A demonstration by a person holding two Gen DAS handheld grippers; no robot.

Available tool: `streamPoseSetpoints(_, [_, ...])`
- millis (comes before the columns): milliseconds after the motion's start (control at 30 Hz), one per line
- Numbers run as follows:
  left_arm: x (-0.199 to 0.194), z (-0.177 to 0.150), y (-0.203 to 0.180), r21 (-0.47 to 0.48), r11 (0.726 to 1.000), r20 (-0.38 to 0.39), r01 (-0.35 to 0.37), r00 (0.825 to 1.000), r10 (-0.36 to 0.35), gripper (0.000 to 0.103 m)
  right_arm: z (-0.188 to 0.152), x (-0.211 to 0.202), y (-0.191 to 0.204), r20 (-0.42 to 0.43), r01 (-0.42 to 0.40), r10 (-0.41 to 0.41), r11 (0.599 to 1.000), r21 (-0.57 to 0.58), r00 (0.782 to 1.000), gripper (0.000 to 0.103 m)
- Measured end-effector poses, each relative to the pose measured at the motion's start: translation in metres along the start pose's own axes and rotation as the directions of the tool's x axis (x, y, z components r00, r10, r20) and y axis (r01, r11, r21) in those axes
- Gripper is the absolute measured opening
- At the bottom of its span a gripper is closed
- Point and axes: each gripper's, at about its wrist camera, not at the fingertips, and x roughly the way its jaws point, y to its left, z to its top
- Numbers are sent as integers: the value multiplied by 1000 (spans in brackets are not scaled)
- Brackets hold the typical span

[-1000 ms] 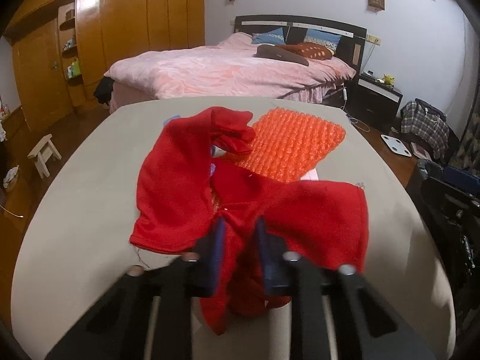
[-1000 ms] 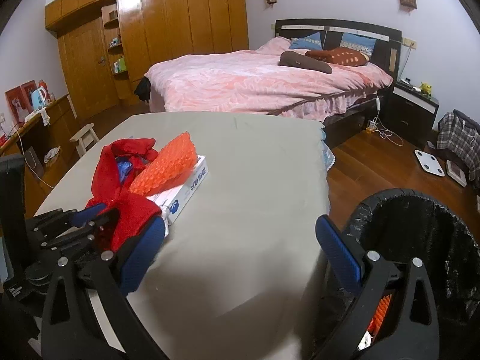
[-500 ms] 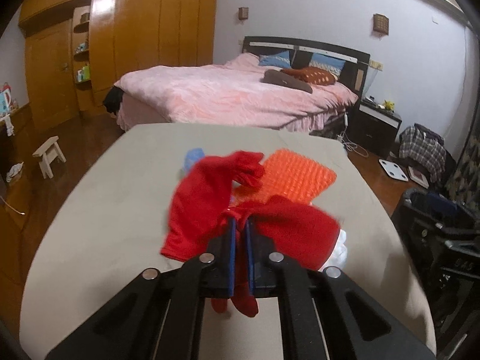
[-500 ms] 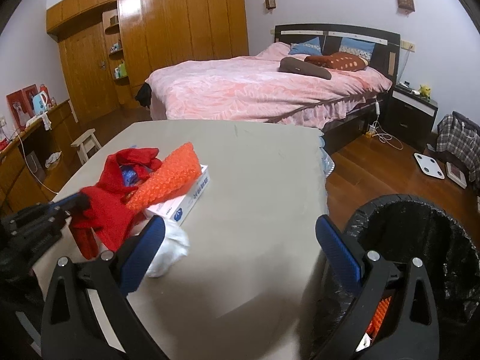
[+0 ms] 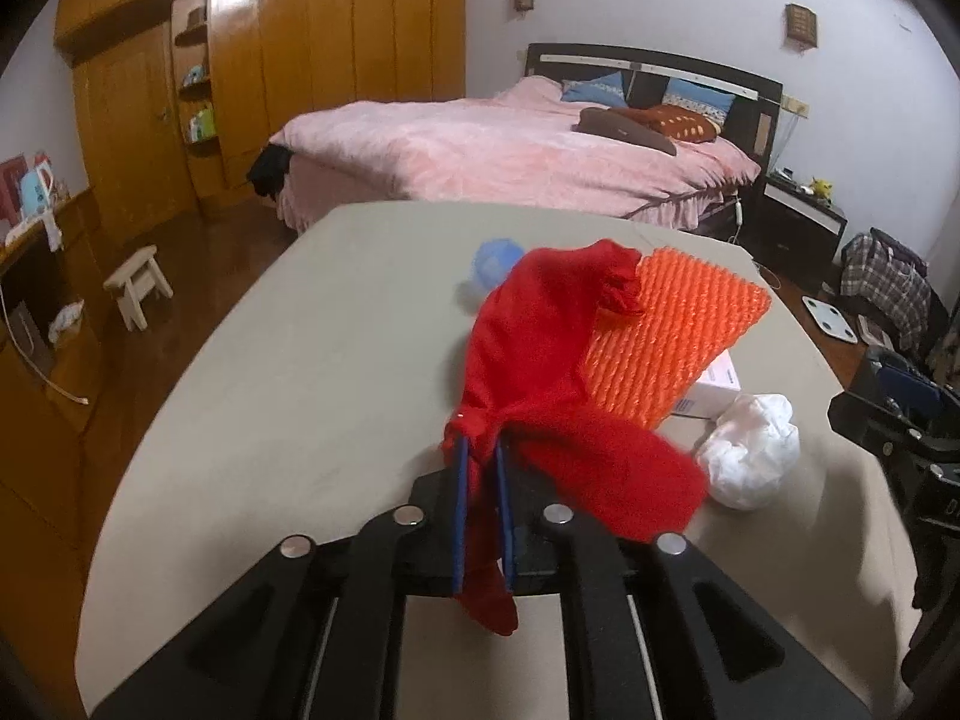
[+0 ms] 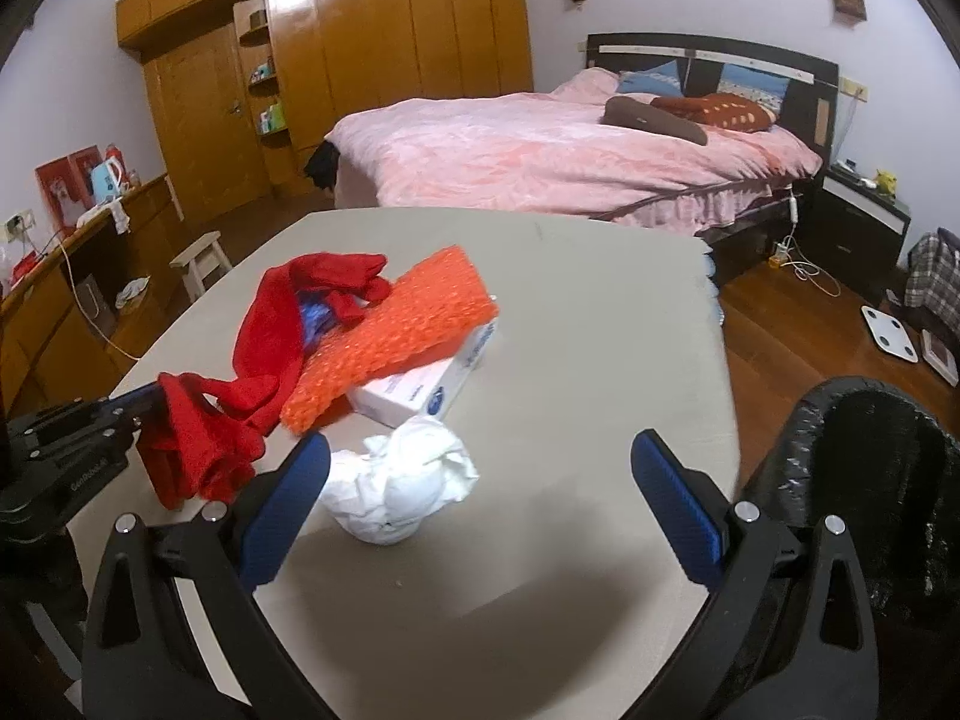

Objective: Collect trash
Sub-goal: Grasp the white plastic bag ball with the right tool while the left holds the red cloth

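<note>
My left gripper (image 5: 480, 450) is shut on a red cloth (image 5: 540, 354) and holds it lifted off the grey table (image 5: 300, 372); the cloth also shows in the right wrist view (image 6: 264, 354), draped from the left gripper (image 6: 144, 402). A crumpled white paper ball (image 6: 399, 486) lies on the table, just ahead of my right gripper (image 6: 480, 480), which is open and empty. The ball also shows in the left wrist view (image 5: 750, 456). An orange bubble-wrap sheet (image 6: 396, 330) rests on a white box (image 6: 426, 384). A blue item (image 5: 495, 261) lies behind the cloth.
A black bin with a black liner (image 6: 864, 480) stands at the table's right edge. A bed with a pink cover (image 6: 540, 150) is behind the table. A small wooden stool (image 5: 138, 285) stands on the floor at the left.
My left gripper has shut on the red cloth and lifted it up and back. The white paper ball under it has come into sight. My right gripper stays open.
</note>
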Motion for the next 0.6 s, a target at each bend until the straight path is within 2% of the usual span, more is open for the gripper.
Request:
streamPoseSetpoints(100, [1,-1,2,-20,999,-1,25,1000,-25,32,0,2,1,-5,6,-6,1000,-10,1000,98])
streamPoseSetpoints(133, [1,-2,1,-21,999,0,34,999,-34,42,-1,2,0,-7,8,-8,1000,-8,1000,98])
streamPoseSetpoints(267, [9,-4,-9,-3,999,-11,43,999,-43,61,-1,3,-5,-12,20,-20,1000,-3,1000,98])
streamPoseSetpoints(467, [31,-3,-13,-10,1000,-60,3,998,-3,73,-1,2,-10,-12,27,-27,1000,-8,1000,98])
streamPoseSetpoints(533, [38,-3,-13,-16,1000,-76,4,997,-5,73,-1,2,-10,-12,25,-25,1000,-7,1000,98])
streamPoseSetpoints(600, [46,-4,-12,-23,1000,-105,18,994,-20,69,-1,3,-9,-14,23,-23,1000,-9,1000,98])
